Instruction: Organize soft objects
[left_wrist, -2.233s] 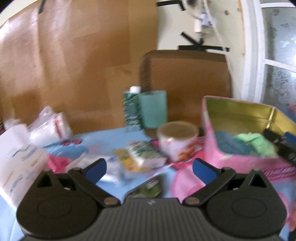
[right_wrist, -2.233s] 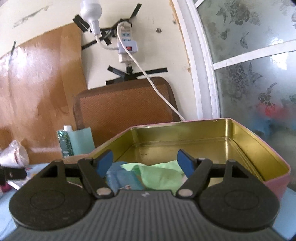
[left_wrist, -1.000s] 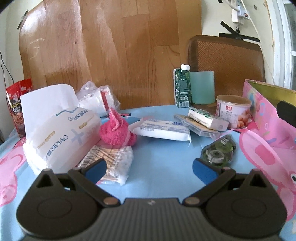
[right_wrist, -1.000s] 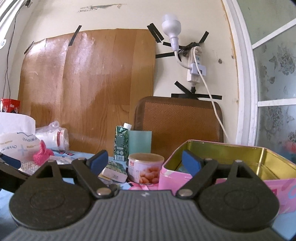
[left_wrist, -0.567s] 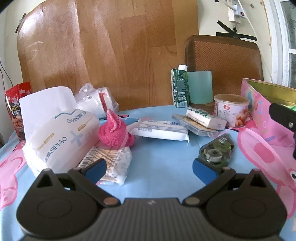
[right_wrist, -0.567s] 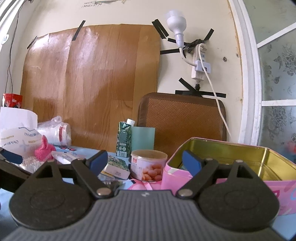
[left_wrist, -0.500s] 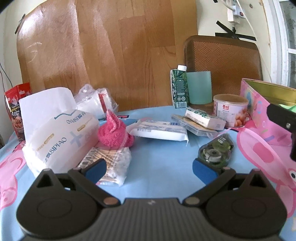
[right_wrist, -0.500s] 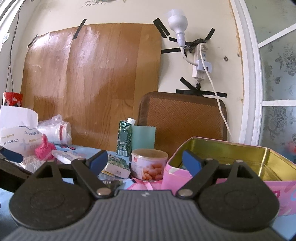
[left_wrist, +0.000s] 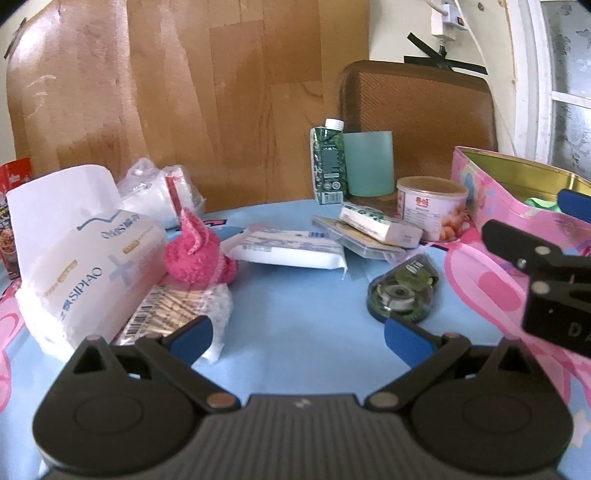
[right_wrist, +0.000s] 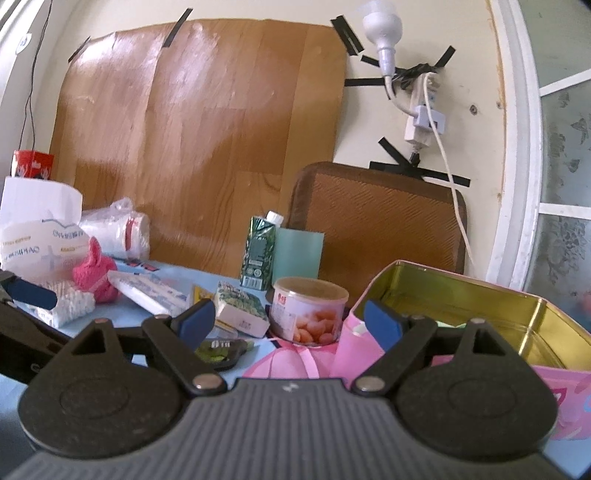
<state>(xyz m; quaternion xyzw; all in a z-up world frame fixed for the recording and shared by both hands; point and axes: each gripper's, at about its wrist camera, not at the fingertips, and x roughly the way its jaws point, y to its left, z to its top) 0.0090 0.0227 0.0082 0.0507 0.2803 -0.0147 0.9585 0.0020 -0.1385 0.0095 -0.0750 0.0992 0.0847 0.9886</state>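
Observation:
A fuzzy pink soft item (left_wrist: 199, 251) sits on the blue tablecloth (left_wrist: 295, 317) left of centre; it also shows in the right wrist view (right_wrist: 94, 273). Beside it lie a white tissue pack (left_wrist: 85, 254) and a flat white wipes packet (left_wrist: 288, 249). The open pink tin (left_wrist: 517, 192) at the right holds a green cloth (left_wrist: 537, 202). My left gripper (left_wrist: 297, 334) is open and empty, low over the cloth in front of these. My right gripper (right_wrist: 290, 319) is open and empty, near the tin's left wall (right_wrist: 354, 343).
A green drink carton (left_wrist: 328, 166), a teal cup (left_wrist: 369, 162), a snack can (left_wrist: 430, 206), a small boxed item (left_wrist: 380, 225) and a tape dispenser (left_wrist: 402, 291) stand around. A packet of cotton swabs (left_wrist: 177, 310) lies by my left finger. A chair back (left_wrist: 417, 110) stands behind.
My left gripper swung left from the tin to face the table clutter, then crept forward. My right gripper pulled back out of the tin and now sits left of it.

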